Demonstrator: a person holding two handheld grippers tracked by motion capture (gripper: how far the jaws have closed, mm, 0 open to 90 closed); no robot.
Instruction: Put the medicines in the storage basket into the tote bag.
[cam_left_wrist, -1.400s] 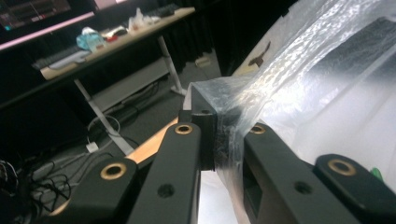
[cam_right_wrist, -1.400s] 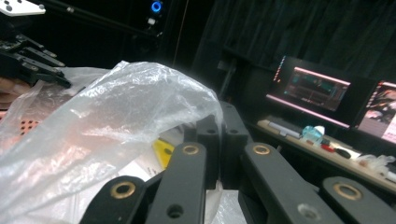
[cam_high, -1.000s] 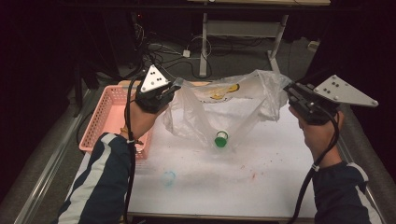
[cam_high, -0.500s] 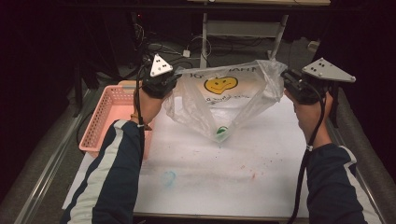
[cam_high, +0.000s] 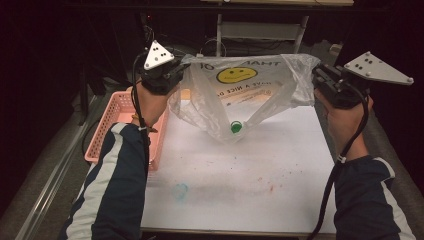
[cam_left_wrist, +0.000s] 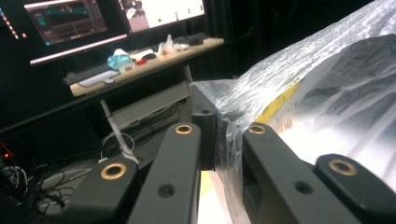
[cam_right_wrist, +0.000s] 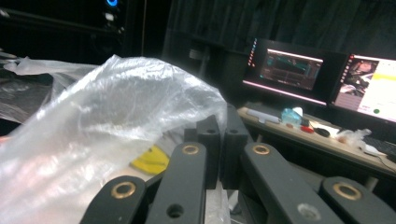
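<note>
both grippers clamped on plastic bag (cam_high: 250, 95), green-capped bottle (cam_high: 235, 127) blurred inside its sagging bottom

Clear plastic bag (cam_high: 250, 95) w/ yellow smiley and mirrored print, stretched wide by two top corners, hanging in a V over far half of white tabletop (cam_high: 240, 190), lowest point just above it. Inside, at bottom of sag: bottle w/ green cap (cam_high: 235, 127), lying tilted.
</note>
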